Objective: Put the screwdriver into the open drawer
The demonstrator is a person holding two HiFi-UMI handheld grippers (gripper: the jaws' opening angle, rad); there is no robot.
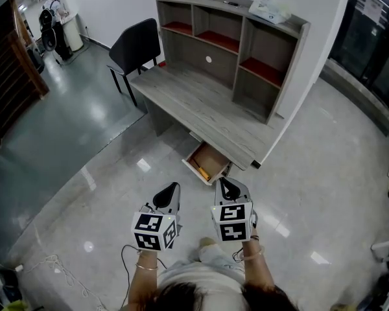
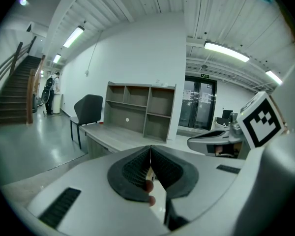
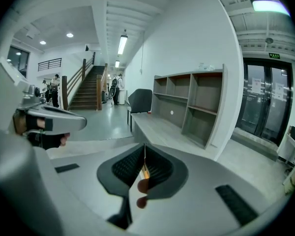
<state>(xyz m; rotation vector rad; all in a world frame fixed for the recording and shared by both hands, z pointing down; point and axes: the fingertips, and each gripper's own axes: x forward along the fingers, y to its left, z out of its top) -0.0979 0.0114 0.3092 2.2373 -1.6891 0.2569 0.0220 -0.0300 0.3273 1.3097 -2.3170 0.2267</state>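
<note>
The left gripper (image 1: 172, 188) and right gripper (image 1: 226, 184) are held side by side low in front of the person, each with its jaws pressed together on nothing. Straight ahead of both jaw tips, well apart from them, the drawer (image 1: 214, 158) stands pulled out from under the bench (image 1: 201, 102). A small orange-yellow thing, by my reading the screwdriver (image 1: 203, 172), lies inside it toward the near edge. The placing looks done. Any further move calls for stepping up to the bench first, perhaps to push the drawer shut.
</note>
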